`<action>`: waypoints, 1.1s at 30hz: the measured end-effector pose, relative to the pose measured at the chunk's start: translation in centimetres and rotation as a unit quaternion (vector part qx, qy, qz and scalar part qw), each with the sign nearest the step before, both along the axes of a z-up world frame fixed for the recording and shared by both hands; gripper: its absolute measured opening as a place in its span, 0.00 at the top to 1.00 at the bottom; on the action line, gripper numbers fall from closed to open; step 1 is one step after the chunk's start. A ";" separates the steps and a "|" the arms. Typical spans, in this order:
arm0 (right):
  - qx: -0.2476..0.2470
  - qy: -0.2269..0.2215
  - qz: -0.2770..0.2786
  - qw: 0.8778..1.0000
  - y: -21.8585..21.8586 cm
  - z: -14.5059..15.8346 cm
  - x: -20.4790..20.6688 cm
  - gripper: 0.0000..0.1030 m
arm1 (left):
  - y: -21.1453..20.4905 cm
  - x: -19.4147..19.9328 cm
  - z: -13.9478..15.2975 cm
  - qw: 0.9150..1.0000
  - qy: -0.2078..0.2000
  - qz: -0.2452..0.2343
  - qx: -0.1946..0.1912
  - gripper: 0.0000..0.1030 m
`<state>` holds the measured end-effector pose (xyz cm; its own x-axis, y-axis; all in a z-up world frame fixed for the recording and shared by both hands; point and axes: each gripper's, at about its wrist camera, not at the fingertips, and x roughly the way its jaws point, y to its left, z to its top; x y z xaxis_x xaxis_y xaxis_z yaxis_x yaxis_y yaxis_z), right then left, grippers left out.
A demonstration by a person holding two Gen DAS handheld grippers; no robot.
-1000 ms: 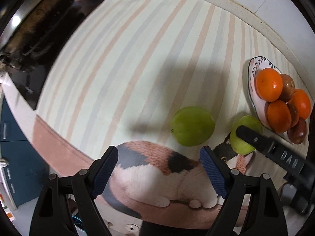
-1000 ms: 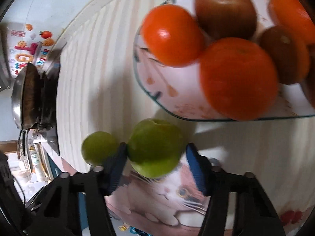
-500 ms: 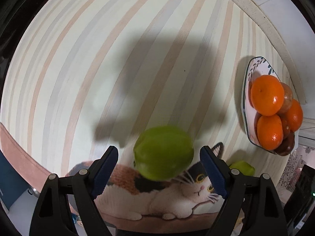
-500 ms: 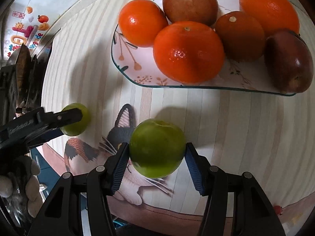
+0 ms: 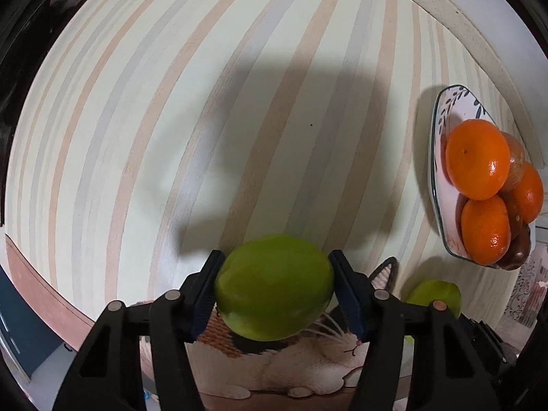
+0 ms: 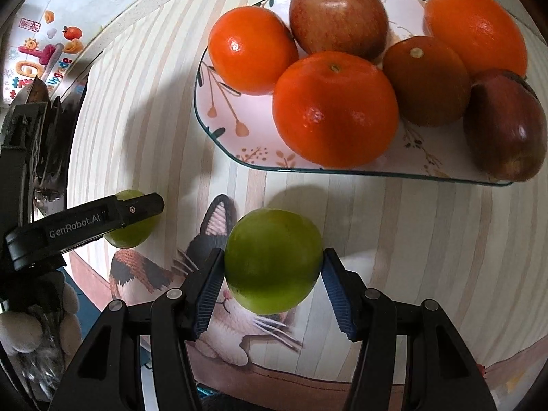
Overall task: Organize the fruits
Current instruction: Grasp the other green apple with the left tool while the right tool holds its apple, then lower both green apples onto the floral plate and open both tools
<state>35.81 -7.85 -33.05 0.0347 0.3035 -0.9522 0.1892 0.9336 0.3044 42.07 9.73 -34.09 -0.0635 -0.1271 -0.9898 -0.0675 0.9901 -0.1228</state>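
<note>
Green fruit is the item in hand on both sides: the left gripper [image 5: 274, 294] has its jaws closing on one green fruit [image 5: 274, 287], whose flanks already sit against the blue ribbed pads, and the right gripper [image 6: 272, 274] has its jaws clamped on a second green fruit [image 6: 273, 260]. Both fruits are low over the cat-print mat [image 6: 219, 226] on the striped surface [image 5: 239, 102]; whether either still rests on it cannot be told. The patterned plate [image 6: 222, 116] lies beyond the right gripper and already carries oranges [image 6: 334, 109] and red apples [image 6: 337, 13] packed closely together, with bare plate showing only along the near edge and left corner. Judged risks from here: the fruits are round and smooth, so a grip set off-centre may let one roll out of the pads during the lift; a fruit released onto the crowded pile may roll off the shallow rim or dislodge an orange; and the two grippers work close together, so a collision is possible if both approach the plate at once. Legible writing: the left gripper's finger, seen from the right wrist view, reads "GenRobot.AI". Colourful stickers [image 6: 37, 58] on the wall at far left carry lettering too small to read reliably.
</note>
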 end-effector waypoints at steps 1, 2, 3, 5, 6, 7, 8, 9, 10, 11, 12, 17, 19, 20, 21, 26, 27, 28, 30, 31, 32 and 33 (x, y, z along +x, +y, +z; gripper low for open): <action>0.003 0.003 -0.001 1.000 0.1 -0.2 0.1 0.42 | -0.5 -0.1 0.0 1.000 -0.005 -0.002 0.003 0.42; 0.004 0.003 0.001 1.000 0.2 -0.4 0.1 0.42 | -0.7 -0.1 0.0 1.000 -0.008 -0.003 0.004 0.42; 0.002 -0.002 0.000 1.000 0.4 -0.4 0.1 0.42 | -0.8 -0.2 0.0 1.000 -0.008 -0.004 0.005 0.42; -0.006 -0.013 0.007 1.000 0.7 -0.2 0.0 0.42 | -1.1 -0.4 0.1 1.000 -0.012 -0.007 0.007 0.42; -0.007 -0.017 0.007 1.000 0.7 -0.2 -0.1 0.42 | -1.3 -0.4 0.3 1.000 -0.018 -0.008 0.011 0.42; -0.006 -0.019 0.008 1.000 0.7 -0.2 -0.2 0.42 | -1.4 -0.6 0.5 1.000 -0.022 -0.010 0.013 0.42; -0.004 -0.021 0.008 1.000 0.6 -0.2 -0.3 0.42 | -1.5 -0.8 1.0 0.999 -0.027 -0.013 0.014 0.42; -0.003 -0.023 0.006 1.000 0.5 -0.2 -0.4 0.42 | -2.1 -0.9 1.4 0.999 -0.032 -0.017 0.016 0.42; -0.003 -0.025 0.005 1.000 0.4 -0.1 -0.5 0.42 | -2.2 -1.3 1.8 0.999 -0.037 -0.020 0.015 0.42; -0.005 -0.030 0.007 1.000 0.2 0.0 -0.7 0.42 | -2.6 -1.4 2.1 0.999 -0.041 -0.023 0.016 0.42; -0.006 -0.033 0.008 0.999 0.1 0.1 -0.9 0.42 | -3.0 -1.5 2.4 0.999 -0.045 -0.027 0.014 0.42; -0.009 -0.045 0.012 0.999 -1.0 1.0 -2.3 0.42 | -5.4 -2.5 3.7 0.997 -0.058 -0.053 0.005 0.42; -0.009 -0.049 0.010 0.999 -1.5 1.4 -2.9 0.42 | -6.4 -2.8 4.2 0.996 -0.062 -0.065 0.001 0.42; -0.010 -0.052 0.008 0.999 -1.8 1.7 -3.1 0.42 | -7.0 -3.0 4.4 0.995 -0.063 -0.072 -0.002 0.42; -0.011 -0.057 0.006 0.998 -2.2 2.1 -3.3 0.42 | -7.6 -3.2 4.6 0.995 -0.065 -0.079 -0.003 0.42; -0.015 -0.083 -0.006 0.996 -3.7 4.2 -3.9 0.42 | -10.2 -3.6 6.2 0.991 -0.077 -0.106 -0.021 0.42; -0.016 -0.092 -0.011 0.996 -4.2 4.9 -3.9 0.42 | -10.9 -3.6 6.8 0.990 -0.081 -0.110 -0.027 0.42; -0.017 -0.099 -0.015 0.995 -4.5 5.4 -3.8 0.42 | -11.2 -3.4 7.3 0.989 -0.086 -0.115 -0.033 0.42; -0.016 -0.114 -0.026 0.993 -5.4 6.7 -3.7 0.42 | -11.4 -2.9 8.8 0.987 -0.097 -0.124 -0.043 0.42; -0.014 -0.121 -0.034 0.992 -6.1 7.5 -3.4 0.42 | -11.6 -2.4 9.6 0.985 -0.103 -0.130 -0.048 0.42; -0.013 -0.128 -0.041 0.991 -6.7 8.2 -3.0 0.42 | -11.7 -2.2 10.3 0.984 -0.107 -0.134 -0.053 0.42; -0.012 -0.135 -0.050 0.989 -7.4 8.8 -2.6 0.42 | -12.3 -1.5 10.8 0.982 -0.111 -0.138 -0.058 0.42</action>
<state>33.23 -15.29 -24.21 0.3186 0.2637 -0.9104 0.1961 0.9214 0.3355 40.58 -2.56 -23.24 0.1045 -0.2479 -0.9631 0.2430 0.9454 -0.2170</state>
